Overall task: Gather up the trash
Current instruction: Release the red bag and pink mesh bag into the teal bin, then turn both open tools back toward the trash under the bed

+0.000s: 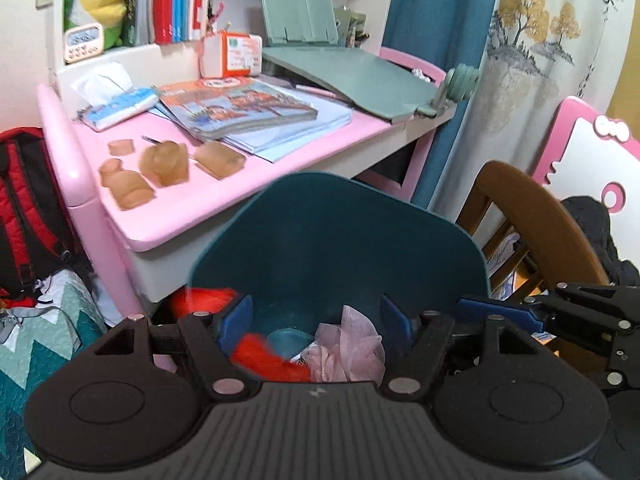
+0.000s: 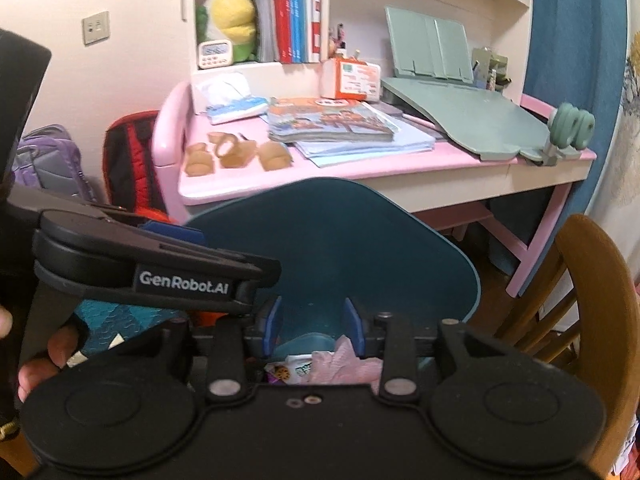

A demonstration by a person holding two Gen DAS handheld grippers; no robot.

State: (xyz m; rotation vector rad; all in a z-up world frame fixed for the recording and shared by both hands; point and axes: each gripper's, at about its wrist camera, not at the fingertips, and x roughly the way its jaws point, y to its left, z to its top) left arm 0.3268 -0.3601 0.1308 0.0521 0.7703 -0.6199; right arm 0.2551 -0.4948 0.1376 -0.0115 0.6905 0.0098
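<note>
Bin (image 1: 340,240) contents half-hidden behind tongs (image 1: 316,320)

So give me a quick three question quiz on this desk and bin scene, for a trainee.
1. True or false: both grippers stand open with nothing between their fingers, the left gripper and the right gripper.
2. What lies inside the bin? A) pink crumpled paper and a snack wrapper B) only books C) nothing
3. How many brown tape rolls lie on the pink desk?

Key
1. True.
2. A.
3. Four; one small roll sits behind the others.
</note>
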